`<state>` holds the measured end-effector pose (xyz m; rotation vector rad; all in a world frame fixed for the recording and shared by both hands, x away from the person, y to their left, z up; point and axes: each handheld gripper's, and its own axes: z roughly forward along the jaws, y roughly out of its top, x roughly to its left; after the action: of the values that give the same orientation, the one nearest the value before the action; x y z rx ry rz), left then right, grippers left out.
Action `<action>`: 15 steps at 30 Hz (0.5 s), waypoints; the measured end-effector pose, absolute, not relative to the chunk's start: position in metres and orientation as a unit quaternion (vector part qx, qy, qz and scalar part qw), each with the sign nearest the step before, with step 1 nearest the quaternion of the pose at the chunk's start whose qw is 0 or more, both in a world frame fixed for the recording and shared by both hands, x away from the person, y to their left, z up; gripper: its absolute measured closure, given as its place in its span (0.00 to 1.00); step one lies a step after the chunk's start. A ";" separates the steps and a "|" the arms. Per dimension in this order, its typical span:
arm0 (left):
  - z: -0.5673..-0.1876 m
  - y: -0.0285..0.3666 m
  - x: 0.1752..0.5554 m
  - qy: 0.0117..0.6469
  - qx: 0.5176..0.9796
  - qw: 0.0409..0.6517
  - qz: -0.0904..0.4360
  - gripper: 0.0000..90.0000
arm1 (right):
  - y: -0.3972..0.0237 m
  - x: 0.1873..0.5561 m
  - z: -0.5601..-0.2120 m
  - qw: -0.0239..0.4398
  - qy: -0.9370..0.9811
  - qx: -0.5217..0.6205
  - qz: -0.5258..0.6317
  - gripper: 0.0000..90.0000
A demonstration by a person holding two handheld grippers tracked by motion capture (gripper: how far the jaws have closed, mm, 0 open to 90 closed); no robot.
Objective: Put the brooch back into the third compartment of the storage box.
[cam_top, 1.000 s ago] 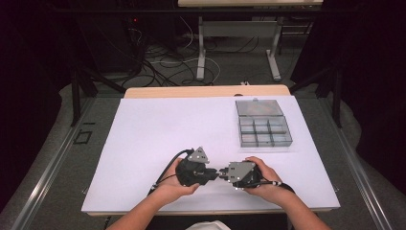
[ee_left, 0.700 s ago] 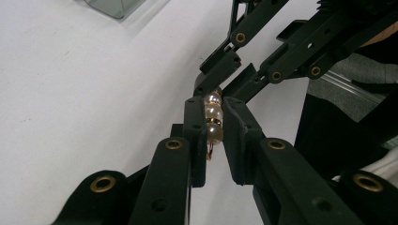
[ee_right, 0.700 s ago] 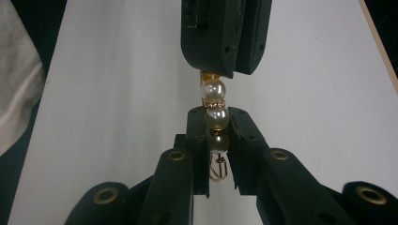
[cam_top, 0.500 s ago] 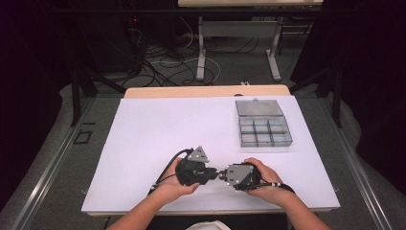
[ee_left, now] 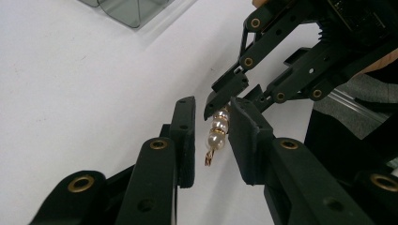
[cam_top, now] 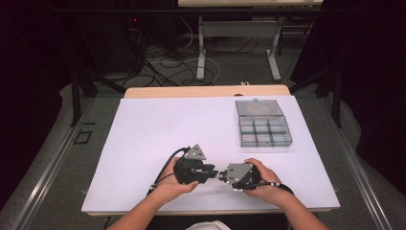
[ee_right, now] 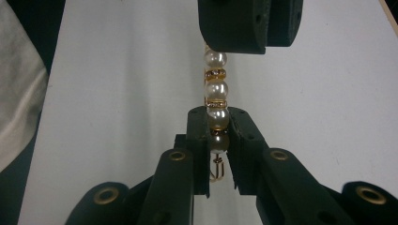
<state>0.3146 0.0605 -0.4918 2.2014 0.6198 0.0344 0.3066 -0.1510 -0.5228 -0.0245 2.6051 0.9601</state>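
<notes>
A short strand of white pearls with gold spacers and a gold hook hangs between the two grippers, just above the white table top near its front edge. My right gripper is shut on the strand's lower pearls, and its tips pinch the strand's top in the left gripper view. My left gripper faces it tip to tip. Its jaws have just been opening. The pearls lie between them beside the right-hand jaw, with a gap to the other. From above, the left gripper and right gripper meet.
A clear plastic box with several compartments stands at the far right of the white table top; its corner shows beyond the left jaws. The table's front edge is just under the person's hands. White cloth lies left of the right gripper.
</notes>
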 end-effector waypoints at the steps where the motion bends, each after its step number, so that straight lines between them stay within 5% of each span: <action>1: -0.492 0.061 0.315 0.248 0.876 0.414 0.013 0.79 | -0.151 0.307 -0.523 0.181 0.923 -0.009 0.341 0.89; 15: -0.494 0.068 0.317 0.283 0.862 0.421 0.022 0.74 | -0.157 0.310 -0.526 0.171 0.918 0.034 0.356 0.89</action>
<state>0.3170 0.0676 -0.4942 2.1590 0.7095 0.0553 0.3100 -0.1574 -0.5257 0.0979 2.6080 1.0097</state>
